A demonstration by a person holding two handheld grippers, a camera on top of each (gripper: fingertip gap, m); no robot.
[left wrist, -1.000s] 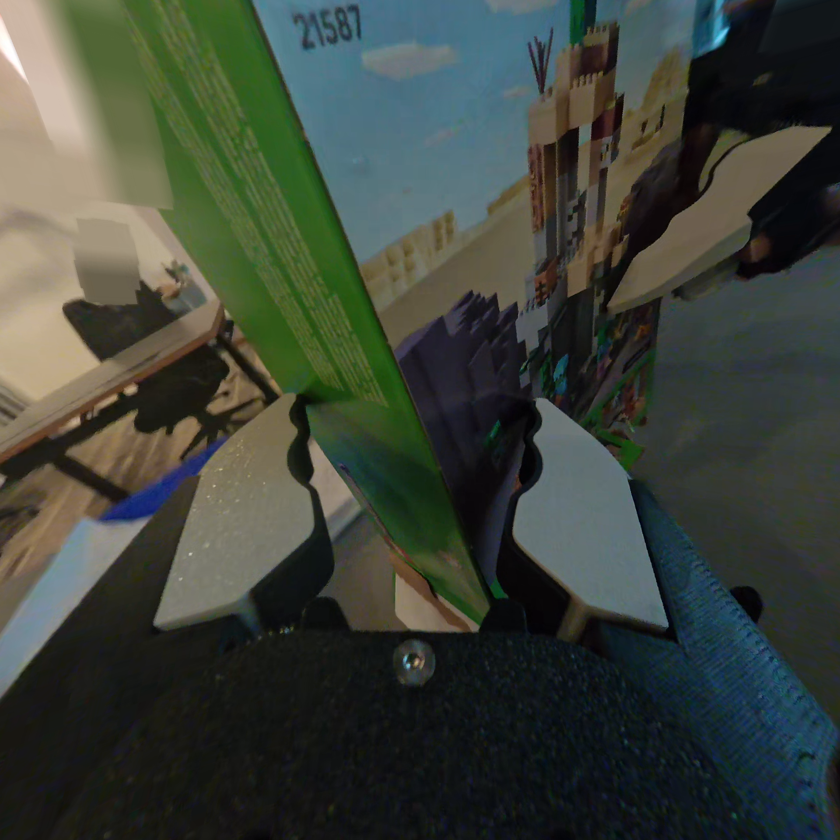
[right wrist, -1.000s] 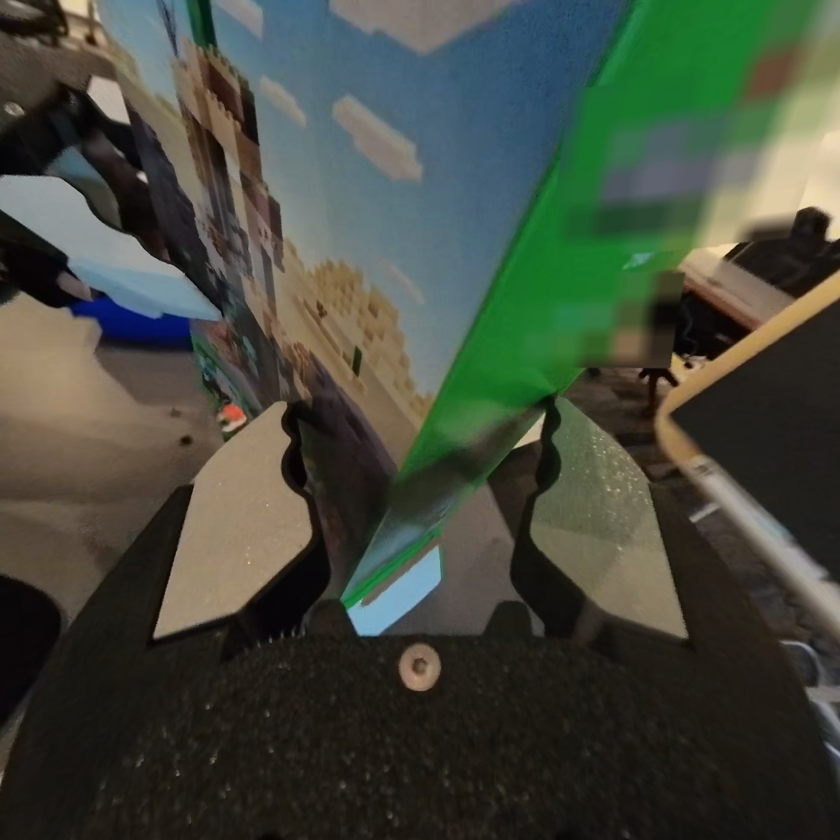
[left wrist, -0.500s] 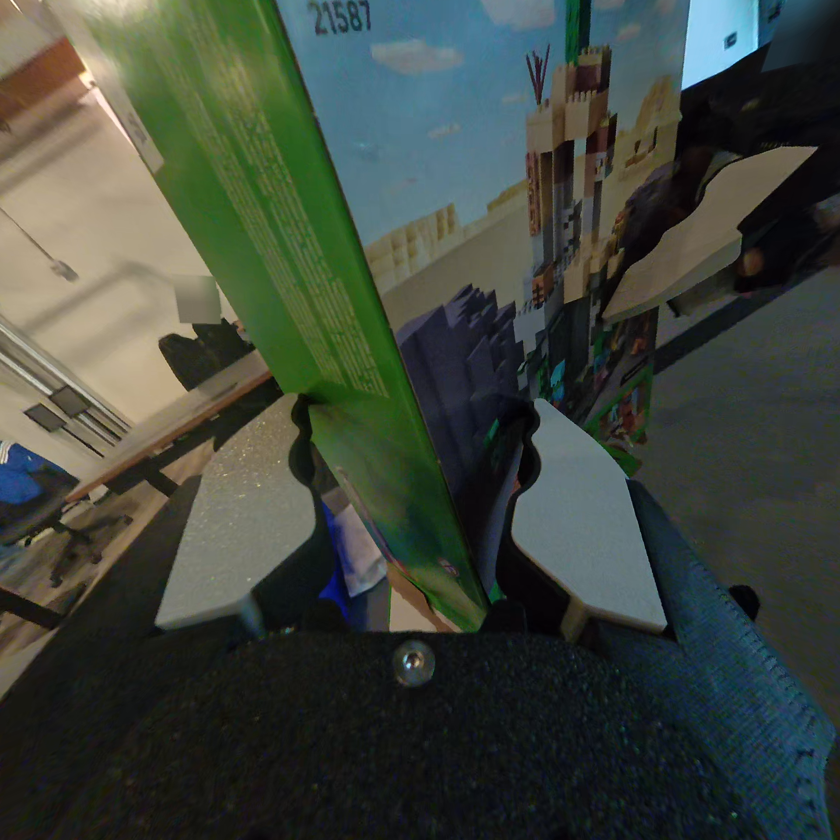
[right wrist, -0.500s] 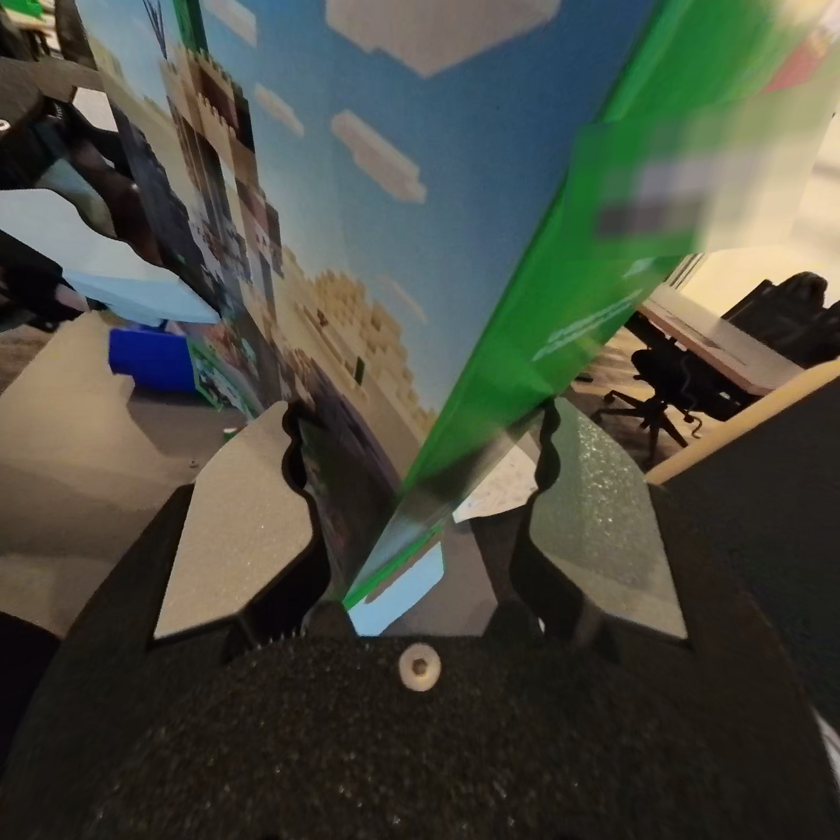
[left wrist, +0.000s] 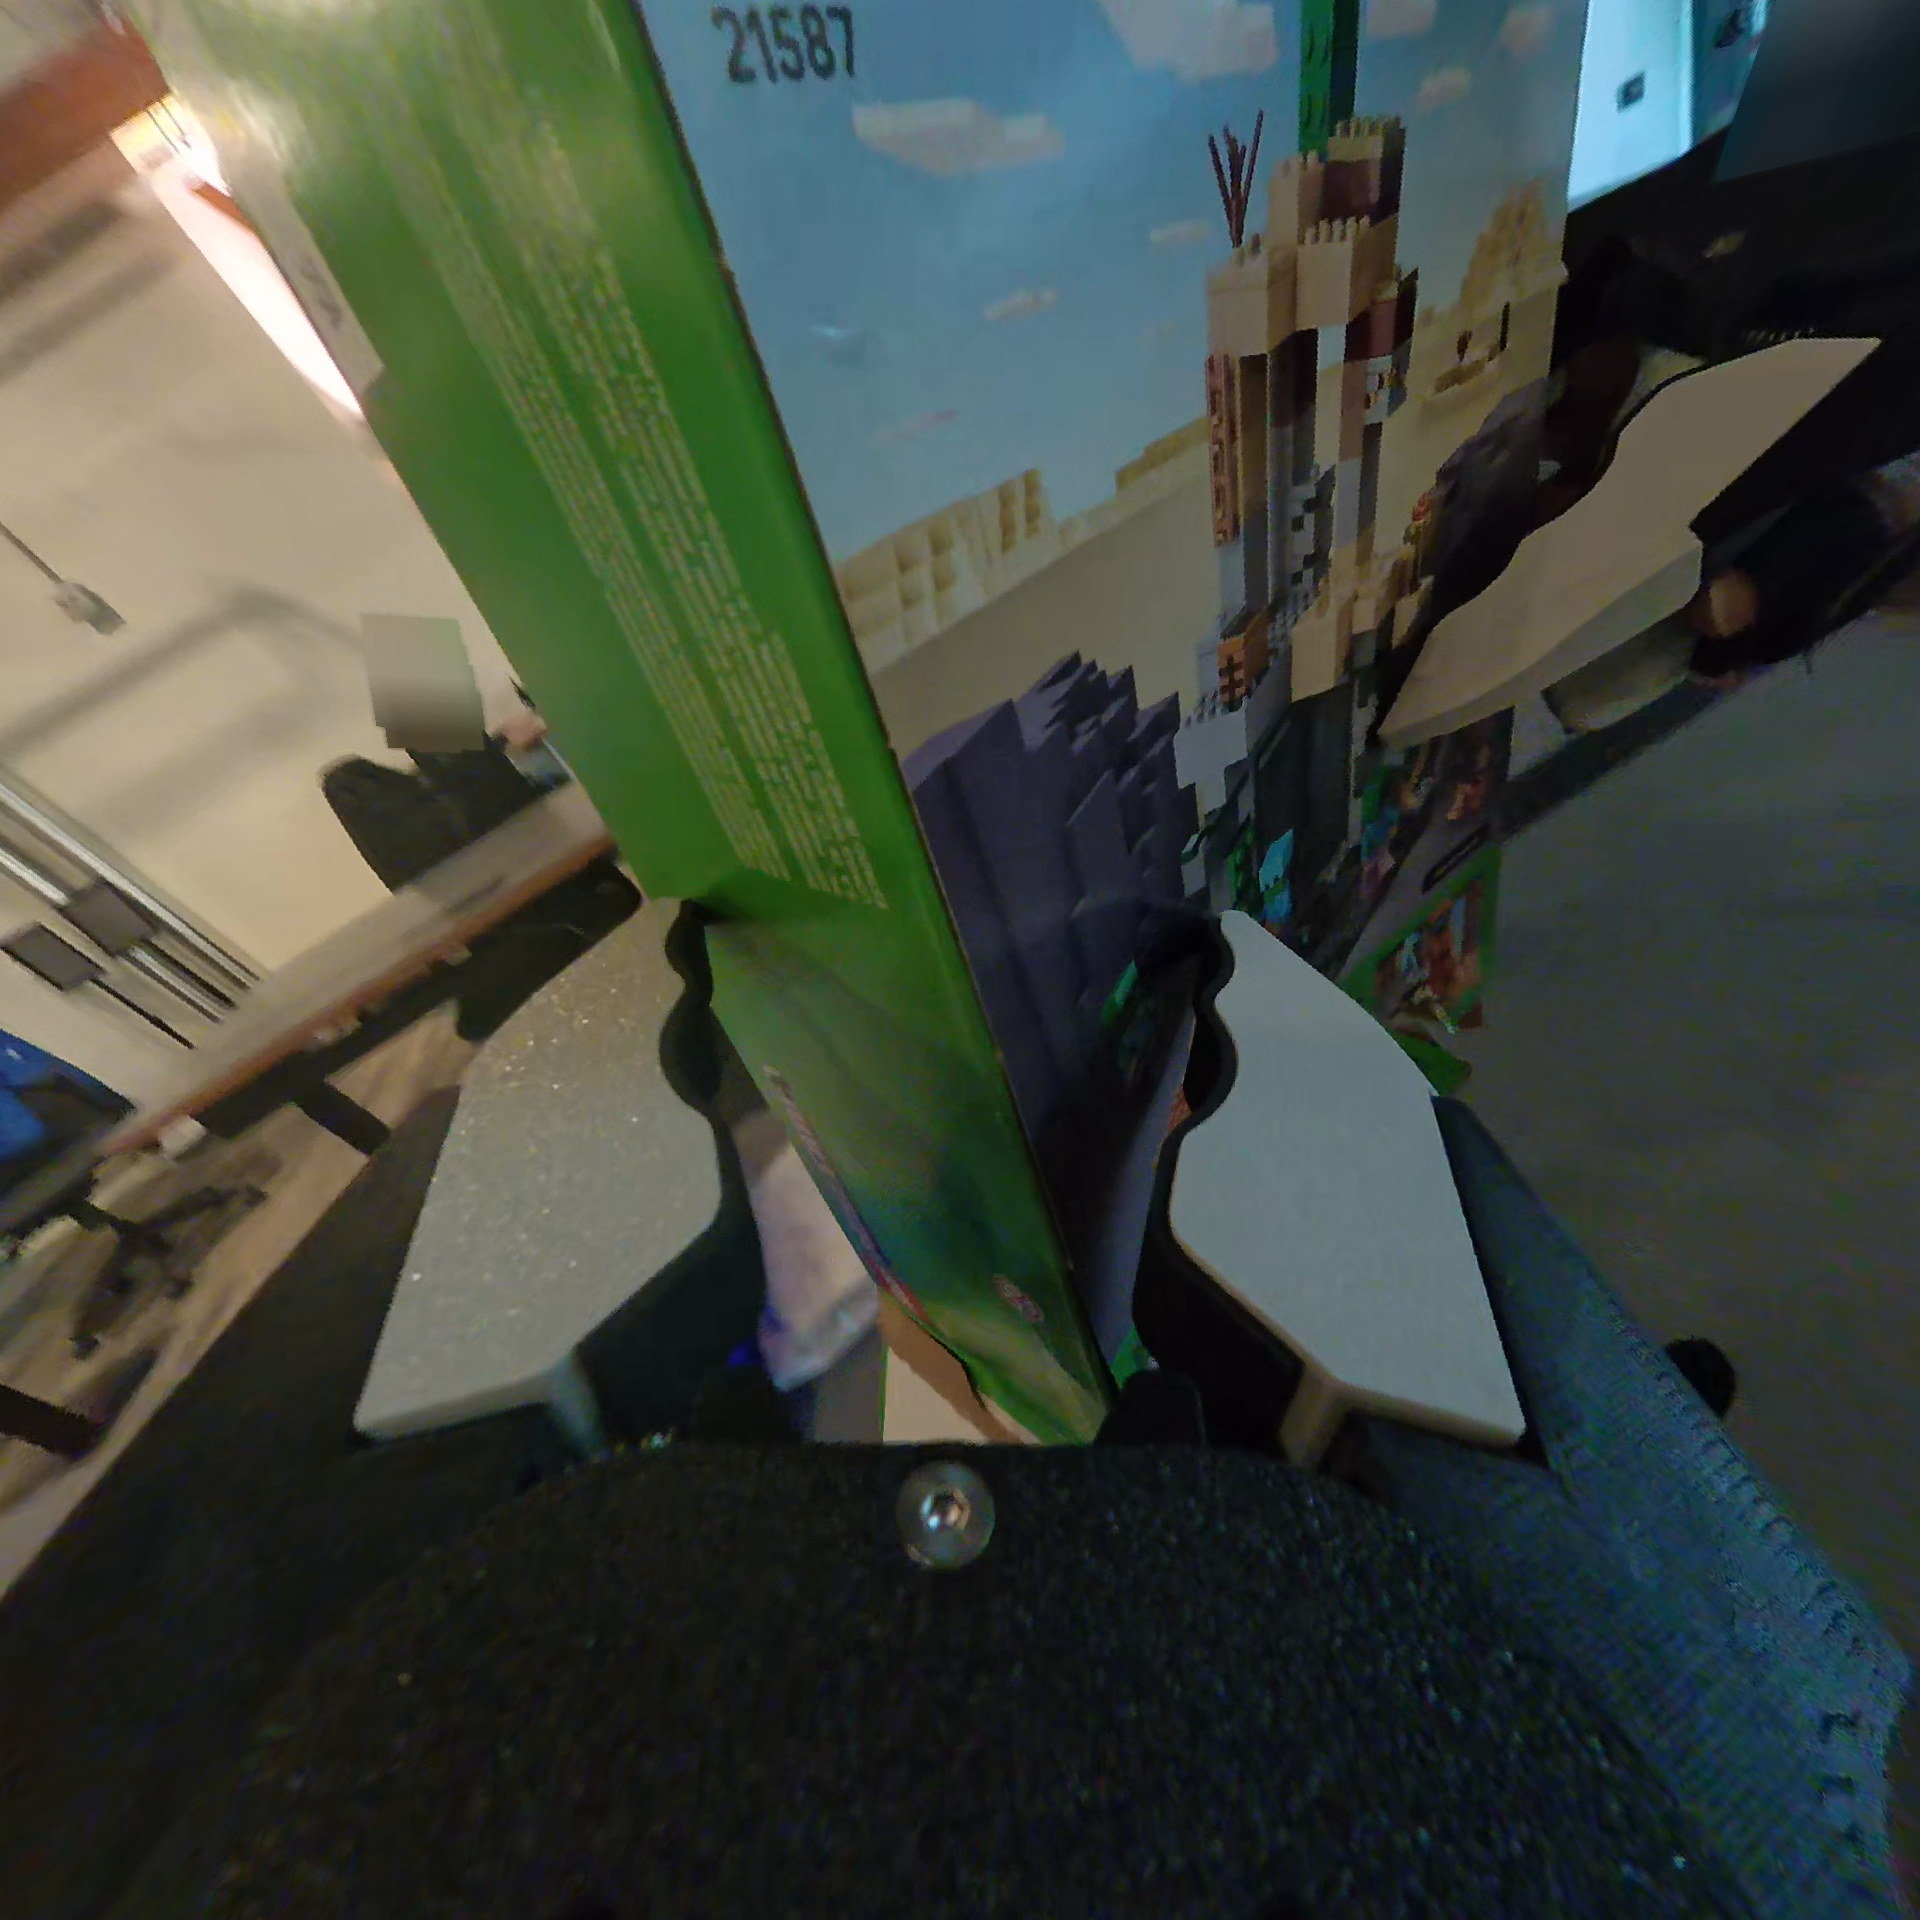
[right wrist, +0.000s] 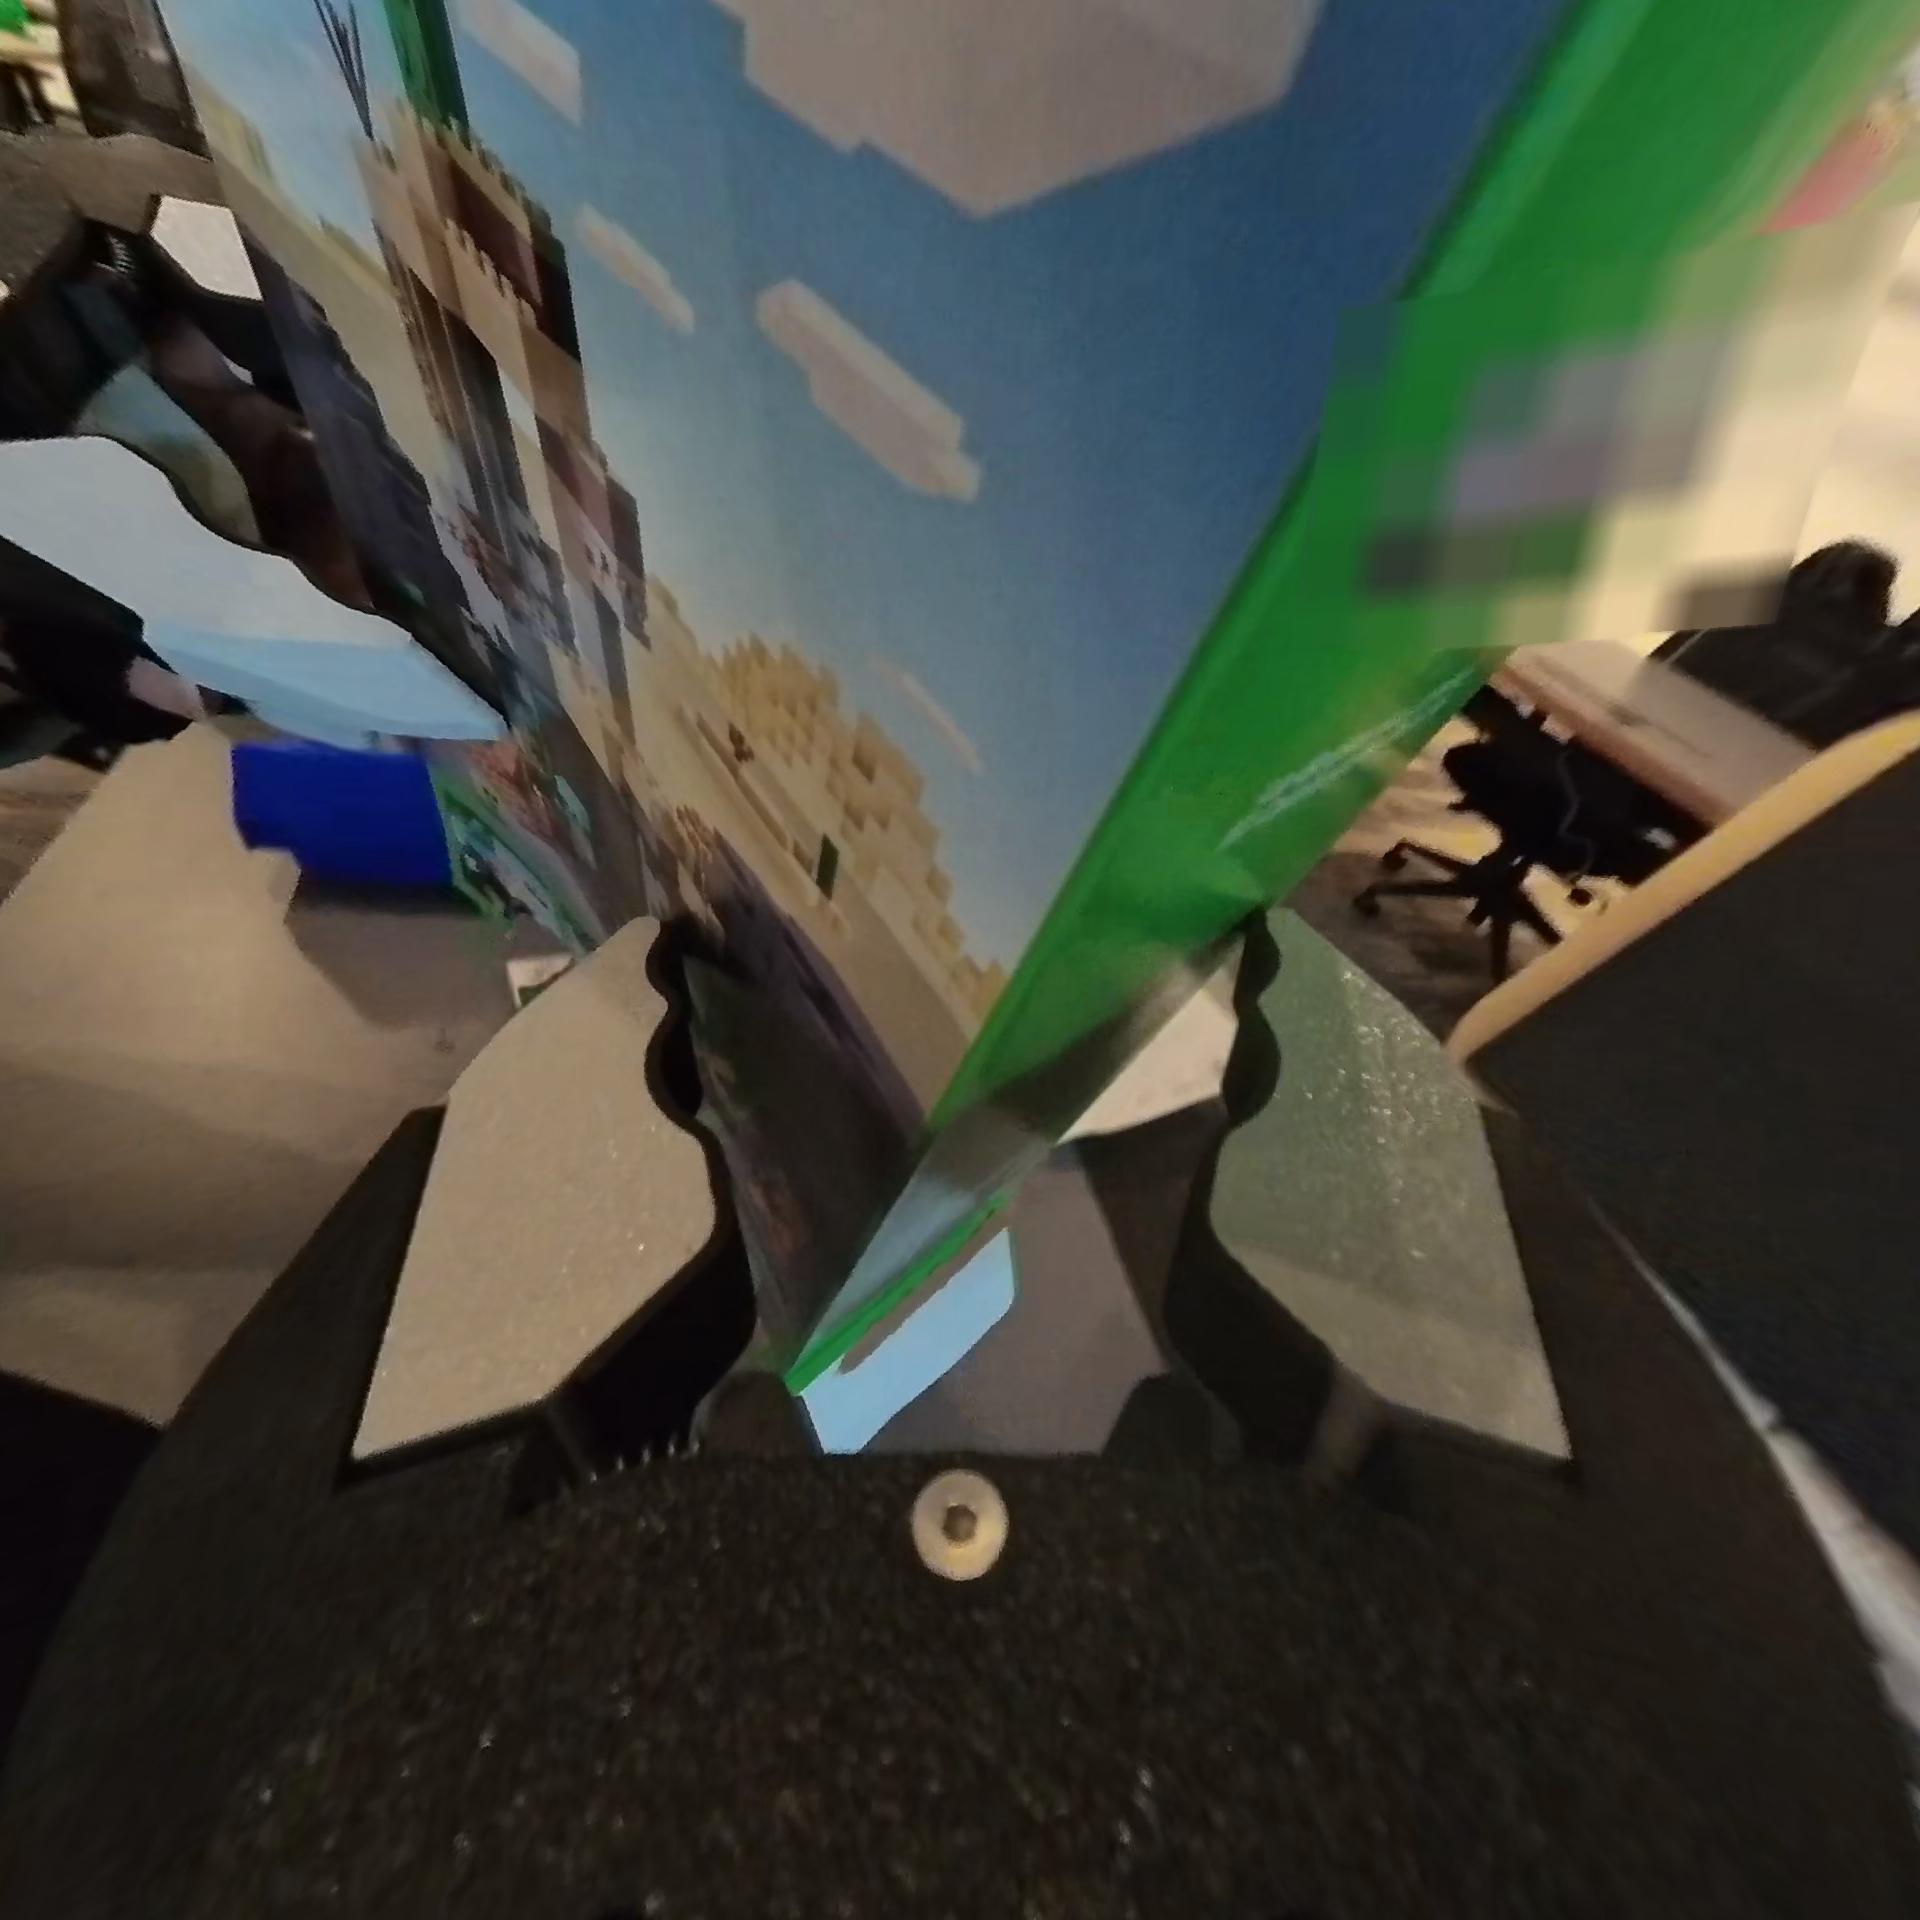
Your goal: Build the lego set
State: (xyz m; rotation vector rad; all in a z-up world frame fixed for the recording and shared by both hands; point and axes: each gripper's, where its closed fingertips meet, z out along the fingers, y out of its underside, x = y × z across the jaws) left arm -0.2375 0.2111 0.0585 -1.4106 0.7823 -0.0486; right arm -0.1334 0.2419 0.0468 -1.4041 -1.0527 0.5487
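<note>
The lego box [left wrist: 997, 436] fills the middle and top of both wrist views, held in the air between the two grippers. Its front face shows a blue sky with blocky clouds and a sand-coloured brick tower, and its side panels are green. A printed number sits at the upper centre of the front face in the left wrist view, and dense small print runs down the green side panel, too fine and slanted to read. In the right wrist view a mosaic patch covers part of the green panel at the upper right. The left gripper [left wrist: 951, 966] pinches one corner of the box, both fingers pressed against it; the right gripper [right wrist: 951, 987] clamps the opposite corner [right wrist: 904, 1164] likewise. Each view also shows the other gripper's pale finger at its far edge, mid-right and mid-left. The box's top is cut off by the frame. Behind it, partly hidden, are a desk [left wrist: 343, 997], a black office chair [right wrist: 1507, 831] and a blue bin [right wrist: 332, 810].
</note>
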